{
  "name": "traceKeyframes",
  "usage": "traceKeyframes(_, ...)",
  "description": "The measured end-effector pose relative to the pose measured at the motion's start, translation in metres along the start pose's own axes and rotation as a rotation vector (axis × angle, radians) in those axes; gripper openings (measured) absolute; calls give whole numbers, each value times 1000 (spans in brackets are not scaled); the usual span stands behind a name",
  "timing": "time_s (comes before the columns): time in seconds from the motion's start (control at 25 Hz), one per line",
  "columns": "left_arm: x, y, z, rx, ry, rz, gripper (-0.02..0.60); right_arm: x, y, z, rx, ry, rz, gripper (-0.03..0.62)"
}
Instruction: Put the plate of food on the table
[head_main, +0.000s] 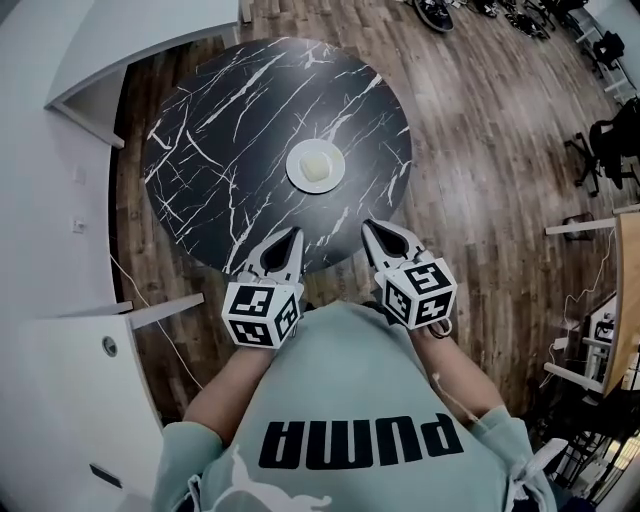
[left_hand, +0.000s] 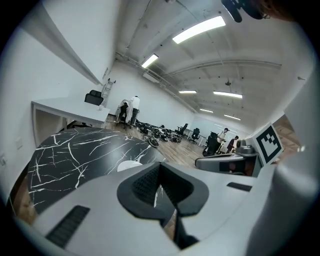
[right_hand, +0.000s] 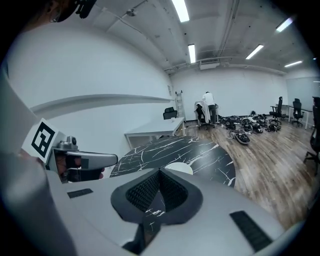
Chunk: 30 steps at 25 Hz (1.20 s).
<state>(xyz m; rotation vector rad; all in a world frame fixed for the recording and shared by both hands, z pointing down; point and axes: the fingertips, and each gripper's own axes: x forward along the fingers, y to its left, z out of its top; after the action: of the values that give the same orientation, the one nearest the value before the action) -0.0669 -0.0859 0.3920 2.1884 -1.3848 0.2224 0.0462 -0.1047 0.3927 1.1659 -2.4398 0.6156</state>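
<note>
Your left gripper (head_main: 295, 234) and right gripper (head_main: 369, 227) are closed and empty; the plate (head_main: 316, 166), apparently carrying pale food (head_main: 317, 162), sits on the worktop (head_main: 220, 130).

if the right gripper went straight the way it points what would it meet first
Probably the plate of food on the table; the right gripper aims across the near edge at it, but its height is hard to judge.

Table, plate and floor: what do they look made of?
Table: black marble or a marble-look slab, white veins, slight sheen. Plate: white, smooth, likely ceramic; could be plastic. Floor: brown wood planks or laminate, visible grain and seams.
</note>
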Motion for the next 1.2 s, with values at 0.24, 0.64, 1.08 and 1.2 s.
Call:
traceKeyframes(0.24,5,-63,-18,32,1,42,7,-52,-25,-20,-36,-18,44,11)
traceKeyframes(0.64,-21,-163,-43,48,-102,230,6,-138,-51,-35,-146,-76,209,9)
traceKeyframes(1.08,-91,-234,-78,79,-156,426,7,-207,-37,-54,-203,-122,347,9)
traceKeyframes(1.2,-107,-244,-80,85,-162,438,7,-222,-32,-54,-182,-144,346,11)
